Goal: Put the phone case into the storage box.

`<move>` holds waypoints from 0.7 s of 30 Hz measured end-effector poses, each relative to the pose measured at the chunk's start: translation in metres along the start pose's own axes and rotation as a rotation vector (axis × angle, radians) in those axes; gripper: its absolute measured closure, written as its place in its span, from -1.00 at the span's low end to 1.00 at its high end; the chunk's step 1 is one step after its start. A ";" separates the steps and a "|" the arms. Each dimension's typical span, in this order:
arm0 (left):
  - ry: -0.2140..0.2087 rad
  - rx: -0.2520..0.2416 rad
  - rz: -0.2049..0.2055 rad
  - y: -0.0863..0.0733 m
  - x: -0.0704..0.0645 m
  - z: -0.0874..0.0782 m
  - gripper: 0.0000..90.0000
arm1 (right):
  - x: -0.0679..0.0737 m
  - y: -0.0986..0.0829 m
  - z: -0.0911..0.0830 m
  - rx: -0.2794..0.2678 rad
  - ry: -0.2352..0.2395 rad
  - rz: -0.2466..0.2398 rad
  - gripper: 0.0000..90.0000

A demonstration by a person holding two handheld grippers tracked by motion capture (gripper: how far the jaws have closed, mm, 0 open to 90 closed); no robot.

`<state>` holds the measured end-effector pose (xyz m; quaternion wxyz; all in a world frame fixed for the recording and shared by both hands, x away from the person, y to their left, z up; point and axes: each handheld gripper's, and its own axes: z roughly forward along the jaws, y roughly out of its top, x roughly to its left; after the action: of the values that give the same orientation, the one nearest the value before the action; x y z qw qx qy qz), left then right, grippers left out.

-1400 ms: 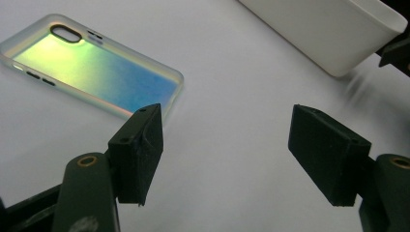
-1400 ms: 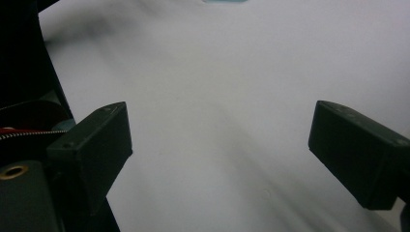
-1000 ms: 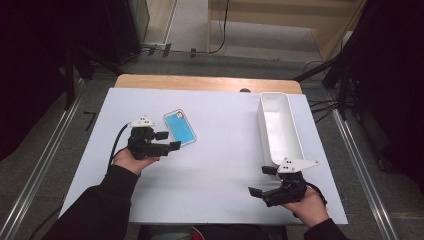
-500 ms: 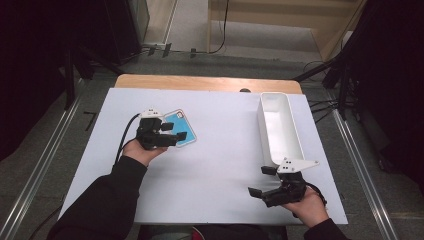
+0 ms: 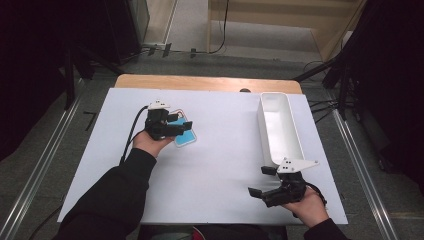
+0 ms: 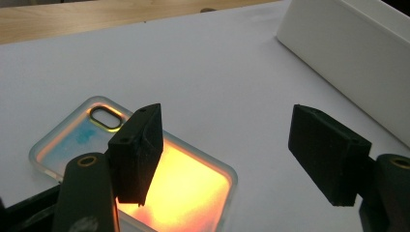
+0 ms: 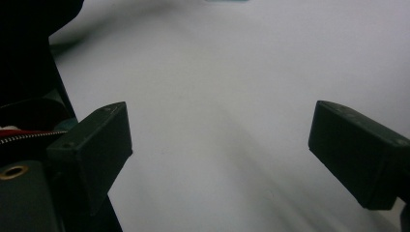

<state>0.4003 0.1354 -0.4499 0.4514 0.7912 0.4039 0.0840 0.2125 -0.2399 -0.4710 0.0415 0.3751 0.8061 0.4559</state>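
Observation:
A translucent blue phone case (image 5: 187, 138) lies flat on the white table top, left of the middle. My left gripper (image 5: 184, 123) is over its far end, open, jaws pointing right. In the left gripper view the case (image 6: 72, 140) glows orange and blue beneath the left jaw, its camera cutout towards the far left; nothing sits between the jaws of the left gripper (image 6: 232, 150). My right gripper (image 5: 259, 181) rests near the front right of the table, open and empty. In its own view the right gripper (image 7: 217, 150) has bare white surface between its wide-apart jaws.
A long white bin (image 5: 280, 127) stands at the right of the table, running front to back, its wall (image 6: 348, 53) seen from the left gripper. A wooden strip (image 5: 207, 82) borders the far edge. Metal rails flank both sides.
My left gripper has moved away from me and to the right, from beside the phone case to above it. The right gripper has stayed where it was.

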 end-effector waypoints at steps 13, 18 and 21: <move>0.028 0.037 0.008 -0.008 0.005 0.006 -0.30 | 0.000 0.000 -0.001 -0.002 -0.002 -0.003 -0.84; 0.021 0.068 -0.018 -0.010 0.006 0.004 0.11 | 0.000 0.000 -0.001 -0.002 -0.003 -0.005 -0.84; 0.013 0.091 -0.001 -0.012 0.005 0.002 0.64 | 0.000 0.000 -0.002 -0.002 -0.004 -0.003 -0.84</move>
<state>0.3975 0.1410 -0.4615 0.4124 0.8102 0.4105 0.0705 0.2116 -0.2410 -0.4702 0.0442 0.3746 0.8062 0.4557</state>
